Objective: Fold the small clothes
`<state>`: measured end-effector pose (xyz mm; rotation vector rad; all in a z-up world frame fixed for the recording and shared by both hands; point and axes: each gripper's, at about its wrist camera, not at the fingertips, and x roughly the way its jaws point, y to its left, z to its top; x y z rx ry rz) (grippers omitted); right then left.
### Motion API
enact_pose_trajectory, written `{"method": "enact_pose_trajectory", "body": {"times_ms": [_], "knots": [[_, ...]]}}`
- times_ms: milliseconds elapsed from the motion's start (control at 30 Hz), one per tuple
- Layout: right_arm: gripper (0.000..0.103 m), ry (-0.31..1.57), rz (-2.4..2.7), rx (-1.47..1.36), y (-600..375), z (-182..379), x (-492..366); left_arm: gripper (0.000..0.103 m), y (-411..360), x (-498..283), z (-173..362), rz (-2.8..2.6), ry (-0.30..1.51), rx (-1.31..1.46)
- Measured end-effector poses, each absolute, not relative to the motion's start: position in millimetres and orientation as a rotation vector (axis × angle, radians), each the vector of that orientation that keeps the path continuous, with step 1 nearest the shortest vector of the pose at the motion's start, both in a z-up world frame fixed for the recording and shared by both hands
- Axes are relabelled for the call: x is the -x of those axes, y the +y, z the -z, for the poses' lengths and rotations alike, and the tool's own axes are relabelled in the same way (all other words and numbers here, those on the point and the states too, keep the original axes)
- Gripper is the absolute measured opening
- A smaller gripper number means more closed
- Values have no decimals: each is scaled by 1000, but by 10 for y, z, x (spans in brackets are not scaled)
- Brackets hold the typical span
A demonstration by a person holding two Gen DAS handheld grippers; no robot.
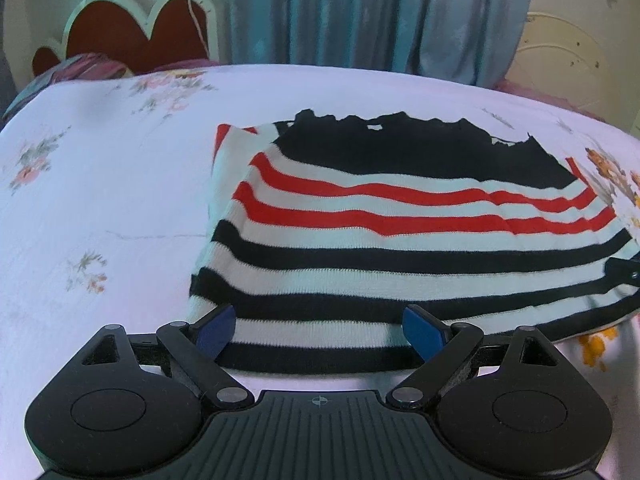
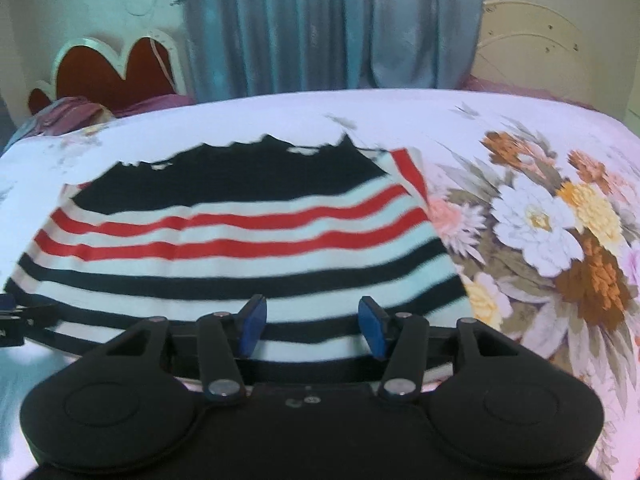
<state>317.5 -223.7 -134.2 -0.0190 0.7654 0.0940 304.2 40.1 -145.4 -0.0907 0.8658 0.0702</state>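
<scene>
Sweater (image 1: pixel 400 240) lay part-folded on the bed (image 1: pixel 100 200). Left gripper (image 1: pixel 320 332) gaped wide and right gripper (image 2: pixel 312 328) half open over its near hem, both holding nothing. Pinching both hem corners evenly would likely keep the fold square

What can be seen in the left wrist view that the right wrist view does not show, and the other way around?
Only the left wrist view shows the small pale flower sprigs left of the garment, and the open left gripper in full. Only the right wrist view shows the large flower bouquet print and the open right gripper in full. Both show the striped sweater on the bedsheet, the red headboard and the blue curtain.
</scene>
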Motion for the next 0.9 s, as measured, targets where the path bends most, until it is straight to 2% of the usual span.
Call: {"method": "enact_pose_trajectory", "body": {"times_ms": [333, 533, 667, 767, 900], "knots": [[51, 758, -214, 39, -1828, 1288, -3221, 90, 461, -2904, 1432, -95, 924, 177], [52, 764, -252, 35, -1674, 1314, -3248, 90, 599, -2752, 1591, -88, 960, 398], [52, 773, -261, 52, -1627, 1374, -3290, 90, 714, -2672, 1739, -97, 893, 572], [52, 778, -262, 47, -1619, 1401, -3329, 98, 785, -2681, 1813, -93, 827, 682], [52, 776, -261, 46, -1610, 1414, -3416, 99, 851, -2750, 1912, -91, 725, 801]]}}
